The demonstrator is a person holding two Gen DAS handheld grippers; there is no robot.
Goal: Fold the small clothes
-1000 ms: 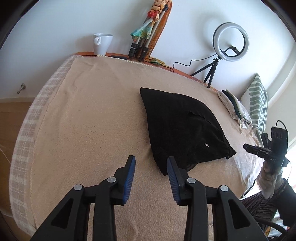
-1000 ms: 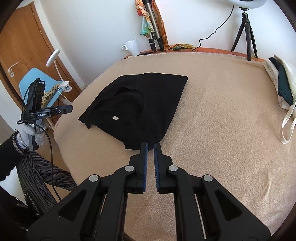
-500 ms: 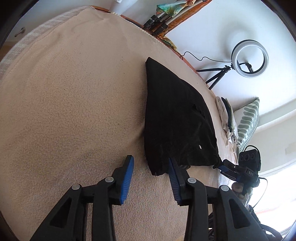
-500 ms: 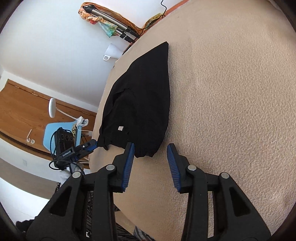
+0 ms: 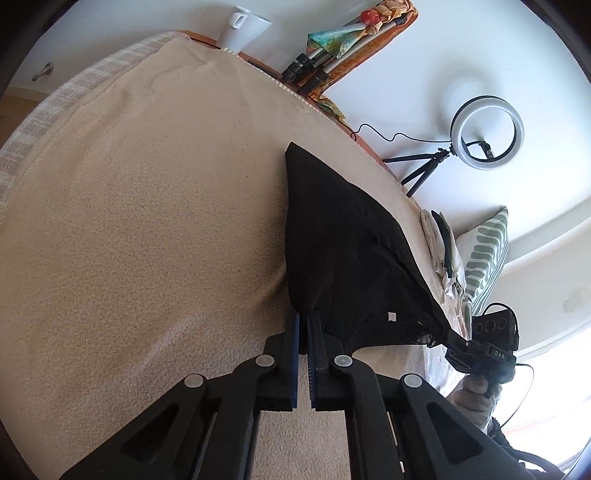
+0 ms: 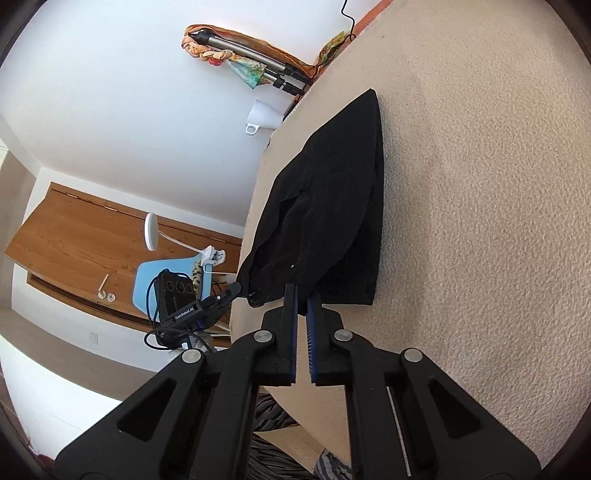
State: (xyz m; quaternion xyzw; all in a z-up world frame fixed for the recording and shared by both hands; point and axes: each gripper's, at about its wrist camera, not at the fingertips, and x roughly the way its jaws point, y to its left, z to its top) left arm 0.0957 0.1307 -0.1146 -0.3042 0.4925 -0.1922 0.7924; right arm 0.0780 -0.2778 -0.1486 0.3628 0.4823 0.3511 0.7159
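Both grippers [image 5: 303, 321] [image 6: 301, 295] pinch the black garment [image 5: 343, 258]; only the left view shows its white tag [image 5: 391, 316].

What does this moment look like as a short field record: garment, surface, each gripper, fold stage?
garment: black garment, near edge lifted, far part on the surface
surface: beige blanket
left gripper: shut on a near corner of the garment
right gripper: shut on the other near corner
fold stage: both near corners pinched; no fold laid over yet
background: white mug, ring light
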